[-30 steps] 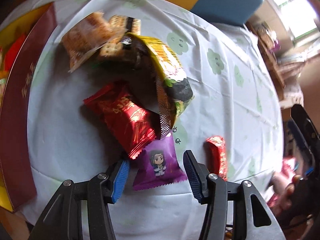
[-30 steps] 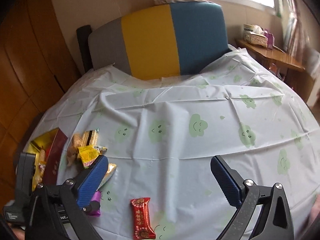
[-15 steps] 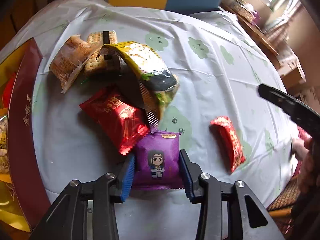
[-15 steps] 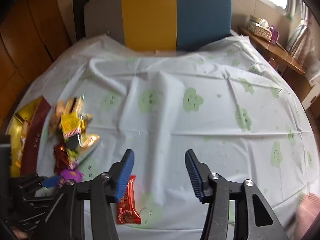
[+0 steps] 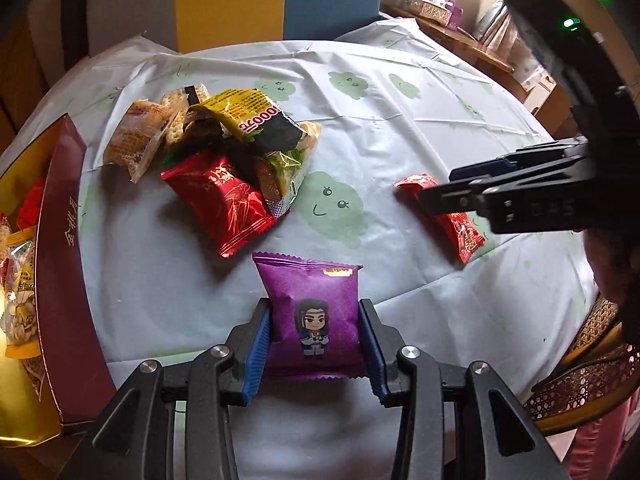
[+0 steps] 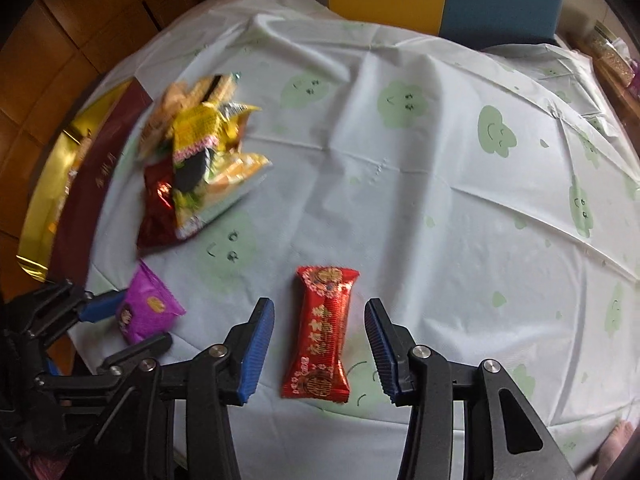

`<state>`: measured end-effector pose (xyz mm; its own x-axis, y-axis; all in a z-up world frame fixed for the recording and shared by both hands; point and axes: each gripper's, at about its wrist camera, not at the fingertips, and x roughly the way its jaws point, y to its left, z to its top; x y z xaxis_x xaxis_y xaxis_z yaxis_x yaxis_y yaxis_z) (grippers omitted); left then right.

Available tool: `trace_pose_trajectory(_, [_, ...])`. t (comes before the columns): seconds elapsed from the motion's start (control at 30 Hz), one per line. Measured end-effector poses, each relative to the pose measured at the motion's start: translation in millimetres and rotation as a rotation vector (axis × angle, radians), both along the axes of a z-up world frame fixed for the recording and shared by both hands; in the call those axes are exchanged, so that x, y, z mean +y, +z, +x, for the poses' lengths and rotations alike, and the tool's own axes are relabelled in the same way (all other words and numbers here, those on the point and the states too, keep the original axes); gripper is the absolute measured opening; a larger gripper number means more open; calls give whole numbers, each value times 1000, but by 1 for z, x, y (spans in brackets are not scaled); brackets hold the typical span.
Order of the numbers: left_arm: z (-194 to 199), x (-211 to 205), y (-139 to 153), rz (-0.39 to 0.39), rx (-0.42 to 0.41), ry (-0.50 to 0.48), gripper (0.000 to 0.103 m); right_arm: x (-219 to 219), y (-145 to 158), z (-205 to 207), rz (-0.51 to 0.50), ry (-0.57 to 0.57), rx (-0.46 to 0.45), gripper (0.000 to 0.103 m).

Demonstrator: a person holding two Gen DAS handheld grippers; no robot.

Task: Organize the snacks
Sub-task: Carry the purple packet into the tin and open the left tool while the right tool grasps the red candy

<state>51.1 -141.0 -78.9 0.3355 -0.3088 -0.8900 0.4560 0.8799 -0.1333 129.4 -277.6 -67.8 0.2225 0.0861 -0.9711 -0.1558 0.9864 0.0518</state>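
Beside the snack pile, the left gripper now pinches the purple packet, jaws having just closed from wider. Right gripper has dropped over the long red candy bar, jaws narrowed but not touching it. Only the left view shows snacks inside the maroon box.

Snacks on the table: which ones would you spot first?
The purple packet with a cartoon figure sits near the table's front edge, squeezed between the left gripper pads. To its right, a long red candy lies between the right gripper jaws, which don't touch it. Behind them is a heap of snacks.
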Motion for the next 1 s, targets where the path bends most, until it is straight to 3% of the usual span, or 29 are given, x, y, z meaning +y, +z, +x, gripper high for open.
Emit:
trace_pose_trajectory(0.2, [-3,10,-4,-49,5,11,45,7,-14,-4,-33,24,34,38])
trace_pose_trajectory(0.3, [-2,22,4,-63,-1,15,45,8,-14,-7,-30,25,18,24])
trace_pose_trajectory(0.57, [-8,28,4,-96,-21,26,44,7,-18,-4,-10,15,26,24])
trace_pose_trajectory(0.77, [-7,31,7,-101,-17,34,40,22,-21,-15,-90,92,-13,25])
trace_pose_trajectory(1.0, [-12,59,60,-181,-134,39,40,39,-24,-28,-152,147,-48,25])
